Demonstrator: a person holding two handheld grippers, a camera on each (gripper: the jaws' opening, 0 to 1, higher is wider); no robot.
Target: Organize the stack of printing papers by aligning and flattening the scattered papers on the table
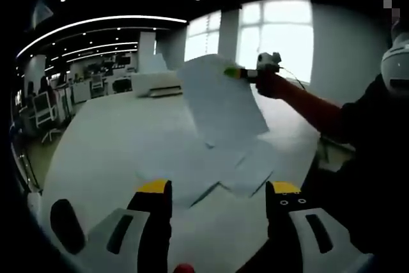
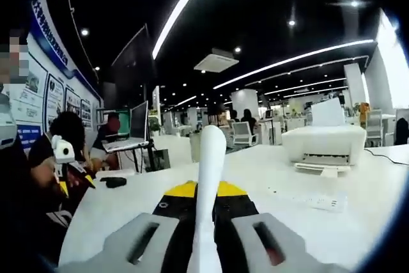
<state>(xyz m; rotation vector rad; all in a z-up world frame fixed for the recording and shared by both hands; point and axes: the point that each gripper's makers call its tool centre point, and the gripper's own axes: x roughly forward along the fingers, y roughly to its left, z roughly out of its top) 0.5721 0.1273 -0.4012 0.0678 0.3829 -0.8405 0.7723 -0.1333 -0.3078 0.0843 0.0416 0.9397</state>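
White office surface (image 1: 115,139) carrying scattered white printing sheets (image 1: 223,171). Right hand-held gripper (image 2: 204,199), clenched on one lifted white sheet (image 1: 220,100); left hand-held gripper (image 1: 219,190) released above the pile. Gathering step, judged: next, lay this sheet squarely on the pile.

An open-plan office: a white desk (image 2: 268,177) carrying a printer (image 2: 323,143), swivel chairs (image 2: 241,133) beyond, a laptop (image 2: 131,133) far left, ceiling strip lights (image 2: 291,60).

Your left gripper (image 1: 219,191) hovers low with its jaws spread wide apart. Your right gripper (image 2: 204,191) is raised at the end of your outstretched arm (image 1: 323,112), jaws clamped tight on a sheet (image 2: 208,177).
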